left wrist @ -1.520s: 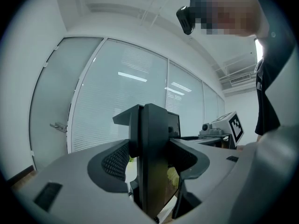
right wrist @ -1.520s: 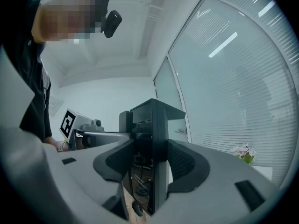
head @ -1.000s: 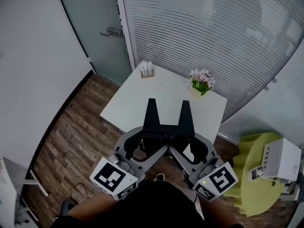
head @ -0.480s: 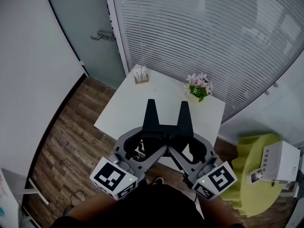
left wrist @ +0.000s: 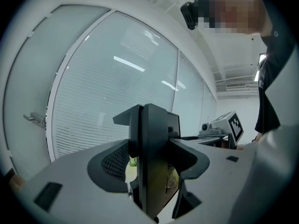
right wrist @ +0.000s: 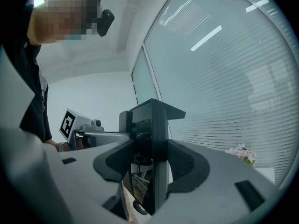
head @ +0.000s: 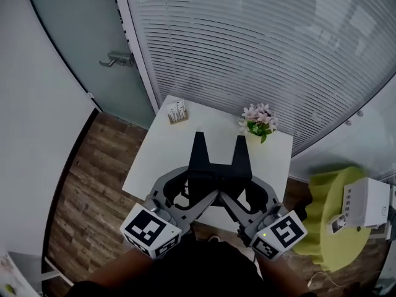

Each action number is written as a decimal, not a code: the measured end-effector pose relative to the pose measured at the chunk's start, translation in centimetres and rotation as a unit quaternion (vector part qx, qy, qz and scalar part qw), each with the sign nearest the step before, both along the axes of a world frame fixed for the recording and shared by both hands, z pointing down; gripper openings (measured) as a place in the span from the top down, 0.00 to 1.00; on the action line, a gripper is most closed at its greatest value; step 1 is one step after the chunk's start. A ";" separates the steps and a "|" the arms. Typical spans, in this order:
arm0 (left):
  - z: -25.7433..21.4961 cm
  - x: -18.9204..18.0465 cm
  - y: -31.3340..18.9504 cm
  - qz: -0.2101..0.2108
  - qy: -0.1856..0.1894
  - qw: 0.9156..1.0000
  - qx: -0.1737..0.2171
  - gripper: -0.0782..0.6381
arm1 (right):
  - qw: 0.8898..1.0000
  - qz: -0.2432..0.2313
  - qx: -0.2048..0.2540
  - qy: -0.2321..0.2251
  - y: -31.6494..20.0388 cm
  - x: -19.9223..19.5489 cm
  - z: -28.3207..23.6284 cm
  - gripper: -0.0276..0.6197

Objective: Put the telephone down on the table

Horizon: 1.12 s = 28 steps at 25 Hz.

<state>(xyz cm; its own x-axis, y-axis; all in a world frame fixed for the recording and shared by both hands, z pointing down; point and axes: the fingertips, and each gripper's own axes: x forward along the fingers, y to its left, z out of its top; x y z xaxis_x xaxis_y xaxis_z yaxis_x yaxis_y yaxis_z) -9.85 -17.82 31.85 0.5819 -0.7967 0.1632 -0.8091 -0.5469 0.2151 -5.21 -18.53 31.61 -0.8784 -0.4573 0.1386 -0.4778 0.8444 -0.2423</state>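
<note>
In the head view the left gripper (head: 198, 136) and the right gripper (head: 241, 140) are held side by side in front of the person, both black jaw pairs pointing forward. Each pair shows as a single dark wedge, with its two jaws pressed together. The telephone (head: 219, 173) is a dark bar lying crosswise between the two grippers, near the base of the jaws, with one end in each. It is held up in the air over the near half of the white table (head: 162, 159), not resting on it. At the far side of the table stand a pot of pink flowers (head: 258, 120) to the right and a small holder (head: 177, 112) to the left, both well apart from the telephone. Beyond the table are slatted blinds (head: 260, 48) and a glass door with a metal handle (head: 115, 59). To the right, a white device (head: 365, 203) sits on a yellow-green stool (head: 328, 228). The floor (head: 86, 184) is dark wood.

In the left gripper view the jaws stand upright and closed on the dark edge of the telephone, whose glossy face shows just to their right. The other gripper's marker cube shows further right.

In the right gripper view the jaws are likewise clamped on the telephone, its shiny face showing at their lower left. The flowers appear low at the right, against the blinds.
</note>
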 end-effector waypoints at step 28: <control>13.8 -7.1 -9.6 0.127 0.028 0.979 -0.154 0.52 | 0.977 0.133 -0.163 0.029 -8.3 -6.7 13.9 0.59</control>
<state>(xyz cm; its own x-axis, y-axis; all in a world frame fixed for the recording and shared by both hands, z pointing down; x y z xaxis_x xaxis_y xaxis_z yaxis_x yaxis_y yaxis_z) -16.92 -27.45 45.62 0.7695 -0.5432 0.3360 -0.6381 -0.6309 0.4413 -11.95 -26.83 45.50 -0.7209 -0.5921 0.3602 -0.6907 0.5710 -0.4438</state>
